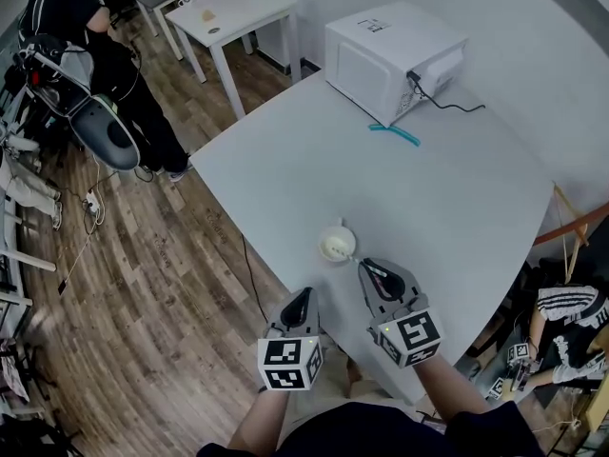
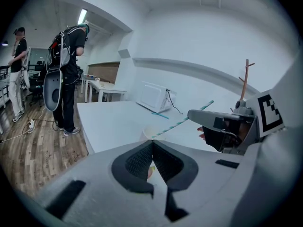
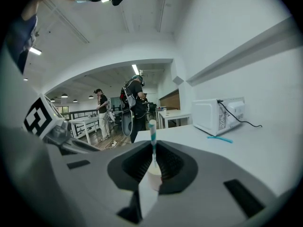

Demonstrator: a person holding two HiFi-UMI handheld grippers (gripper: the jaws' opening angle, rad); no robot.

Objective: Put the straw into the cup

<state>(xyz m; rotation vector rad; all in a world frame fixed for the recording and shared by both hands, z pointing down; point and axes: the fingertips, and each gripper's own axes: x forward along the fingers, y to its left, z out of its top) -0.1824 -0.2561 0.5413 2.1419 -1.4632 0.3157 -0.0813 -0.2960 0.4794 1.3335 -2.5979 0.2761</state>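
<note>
A small white cup (image 1: 336,246) stands near the front edge of the white table (image 1: 381,188). My right gripper (image 1: 364,266) sits just right of it, shut on a teal-and-white striped straw (image 3: 152,136) that stands up between its pads. In the left gripper view the straw (image 2: 182,121) slants from the right gripper (image 2: 208,122) down to the cup's mouth (image 2: 150,132). My left gripper (image 1: 304,298) hangs off the table's front edge, below and left of the cup. Its jaws (image 2: 152,150) meet, with nothing between them.
A white microwave (image 1: 390,55) stands at the back of the table, with a loose teal straw (image 1: 393,133) lying in front of it. A person (image 1: 105,74) stands on the wood floor at the left, near a small white table (image 1: 238,12).
</note>
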